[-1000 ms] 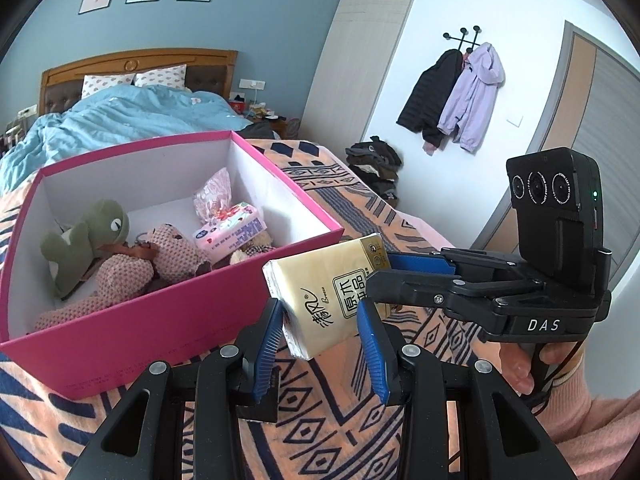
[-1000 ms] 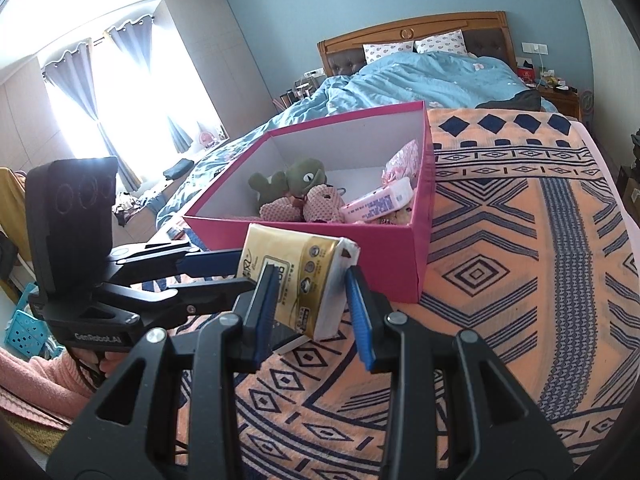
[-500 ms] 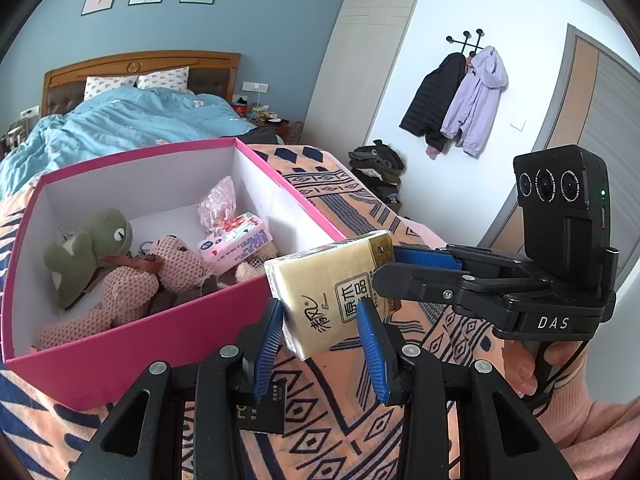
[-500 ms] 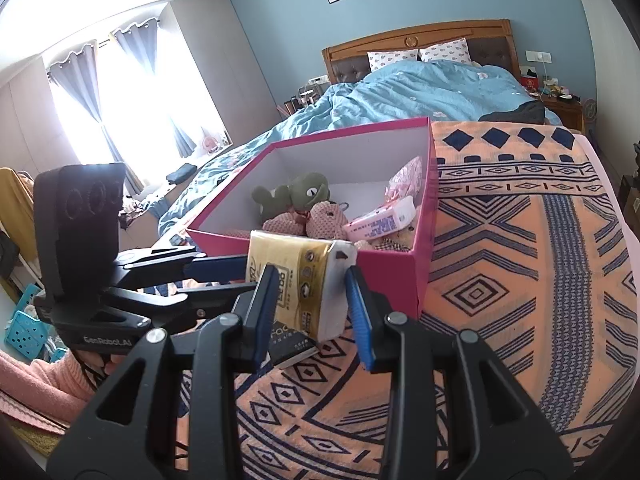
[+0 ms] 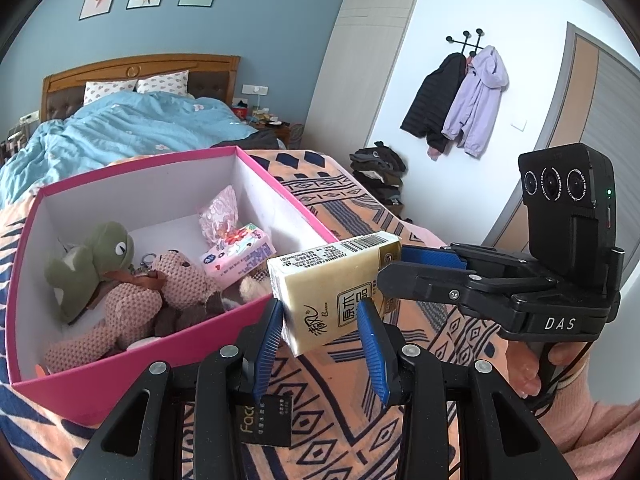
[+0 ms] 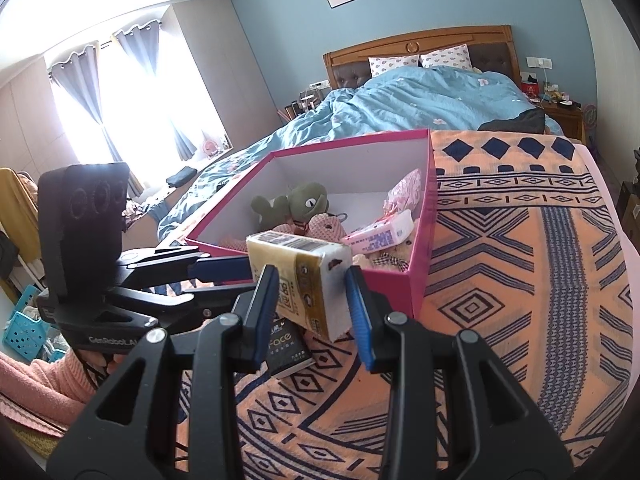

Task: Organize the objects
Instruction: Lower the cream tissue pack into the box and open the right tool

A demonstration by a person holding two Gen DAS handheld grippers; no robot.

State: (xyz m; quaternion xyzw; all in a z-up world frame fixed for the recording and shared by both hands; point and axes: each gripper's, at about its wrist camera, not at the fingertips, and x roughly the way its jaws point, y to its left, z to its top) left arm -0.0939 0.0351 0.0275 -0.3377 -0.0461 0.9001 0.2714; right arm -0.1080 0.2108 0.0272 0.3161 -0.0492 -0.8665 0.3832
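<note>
Both tongs grip one yellow tissue pack (image 5: 336,288) from opposite ends, holding it in the air just above the near right corner of the pink box (image 5: 132,376). The left tongs (image 5: 320,344) reach forward and slant downward, blue pads (image 5: 266,344) clamped on the pack's near end. The right tongs (image 6: 312,304) come in from the right side of the left wrist view, nearly level, clamped on the far end; a hand (image 5: 532,368) in a pink sleeve (image 5: 600,432) grips their handle from below. The pack lies tilted, barcode face up. The box stands on the patterned orange blanket (image 6: 520,320) of the bed and holds a green plush toy (image 5: 92,260), a pink knitted bear (image 5: 152,296) and a pink tissue packet (image 5: 240,258). A small black packet (image 6: 288,348) lies on the blanket under the tongs
</note>
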